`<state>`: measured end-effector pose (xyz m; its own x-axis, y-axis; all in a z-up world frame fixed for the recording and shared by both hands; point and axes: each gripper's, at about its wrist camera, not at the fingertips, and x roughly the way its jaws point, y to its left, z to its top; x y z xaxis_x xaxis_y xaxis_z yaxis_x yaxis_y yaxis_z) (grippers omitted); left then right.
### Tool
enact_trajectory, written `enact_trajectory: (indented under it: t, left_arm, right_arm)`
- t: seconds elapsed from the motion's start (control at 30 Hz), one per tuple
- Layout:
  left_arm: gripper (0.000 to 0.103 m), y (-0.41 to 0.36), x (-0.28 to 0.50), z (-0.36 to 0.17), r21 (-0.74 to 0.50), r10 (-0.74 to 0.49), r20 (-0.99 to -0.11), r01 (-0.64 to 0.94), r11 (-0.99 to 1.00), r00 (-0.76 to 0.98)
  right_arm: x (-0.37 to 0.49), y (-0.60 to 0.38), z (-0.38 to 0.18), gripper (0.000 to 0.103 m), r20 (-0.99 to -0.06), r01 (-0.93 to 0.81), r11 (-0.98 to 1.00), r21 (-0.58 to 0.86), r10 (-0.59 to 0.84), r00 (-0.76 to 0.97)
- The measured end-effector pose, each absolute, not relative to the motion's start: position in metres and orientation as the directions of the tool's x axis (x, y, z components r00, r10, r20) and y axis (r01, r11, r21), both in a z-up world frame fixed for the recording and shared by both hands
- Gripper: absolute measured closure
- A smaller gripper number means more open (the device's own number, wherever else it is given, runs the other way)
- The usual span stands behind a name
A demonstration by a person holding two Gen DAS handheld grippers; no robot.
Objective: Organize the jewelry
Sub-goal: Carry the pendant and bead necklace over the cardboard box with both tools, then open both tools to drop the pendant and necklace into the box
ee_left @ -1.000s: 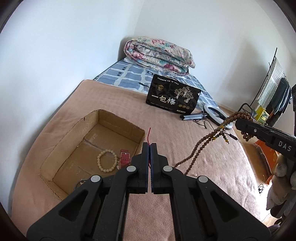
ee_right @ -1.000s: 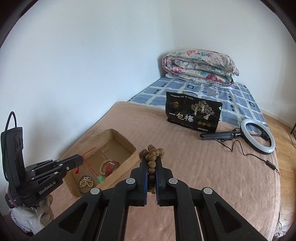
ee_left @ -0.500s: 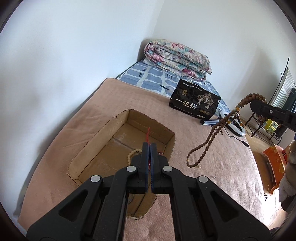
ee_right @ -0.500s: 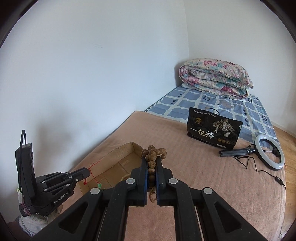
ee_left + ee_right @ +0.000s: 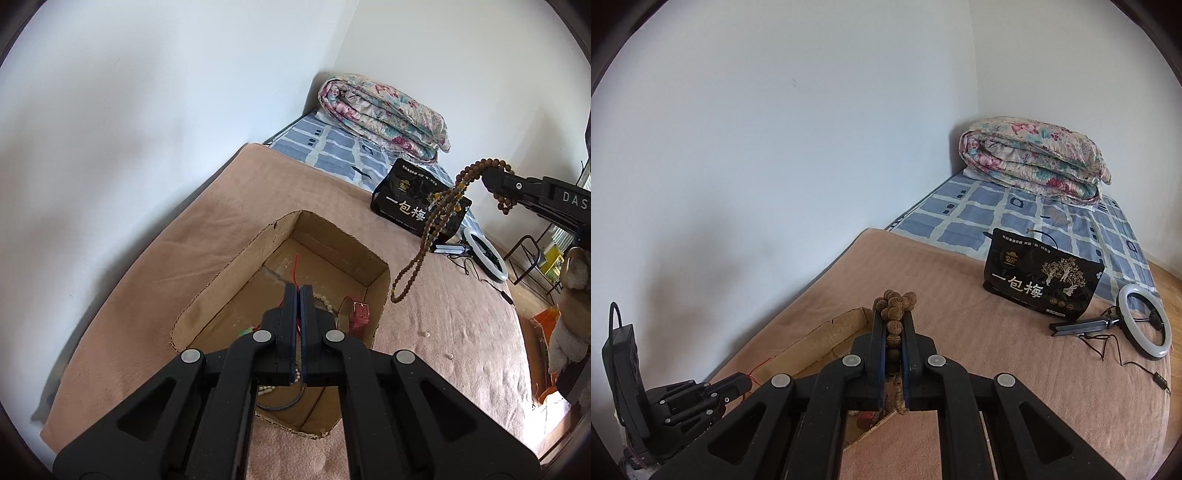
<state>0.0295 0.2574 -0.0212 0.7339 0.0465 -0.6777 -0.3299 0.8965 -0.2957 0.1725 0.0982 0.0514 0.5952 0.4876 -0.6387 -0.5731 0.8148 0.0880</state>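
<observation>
An open cardboard box (image 5: pixel 236 266) lies on the tan blanket. Inside it are a cream bead bracelet (image 5: pixel 325 301), a red watch strap (image 5: pixel 359 312) and a green pendant (image 5: pixel 245 331). My left gripper (image 5: pixel 298 290) is shut on a red cord (image 5: pixel 294 267) above the box; it also shows in the right wrist view (image 5: pixel 740 384). My right gripper (image 5: pixel 892 323) is shut on a brown wooden bead necklace (image 5: pixel 894 306). In the left wrist view that necklace (image 5: pixel 432 221) hangs from the right gripper (image 5: pixel 491 182), right of the box and above the blanket.
A black snack bag (image 5: pixel 413 203) stands behind the box. A ring light (image 5: pixel 1145 325) with its cable lies at the right. A folded floral quilt (image 5: pixel 1034 158) sits on the blue checked sheet at the far end. The wall runs along the left.
Both grippers have risen and moved over toward the box. The bead necklace now hangs free of the blanket. The left gripper sits over the box with the red cord.
</observation>
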Motion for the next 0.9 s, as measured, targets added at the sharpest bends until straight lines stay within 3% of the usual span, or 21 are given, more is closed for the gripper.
enact_trajectory:
  t: [0.3,0.67,0.9]
  left_arm:
    - [0.103,0.259,0.037,-0.027,-0.315,0.033,-0.696,-0.347,0.883,0.717]
    - [0.103,0.262,0.038,-0.028,-0.324,0.031,-0.698,-0.355,0.877,0.715]
    - [0.103,0.268,0.037,-0.032,-0.336,0.033,-0.709,-0.378,0.863,0.704]
  right_arm:
    - [0.195,0.117,0.024,0.099,-0.68,-0.56,0.823,0.097,0.465,0.566]
    - [0.189,0.127,0.06,0.099,-0.628,-0.586,0.805,0.089,0.502,0.595]
    - [0.19,0.14,0.045,0.099,-0.655,-0.595,0.799,0.086,0.496,0.571]
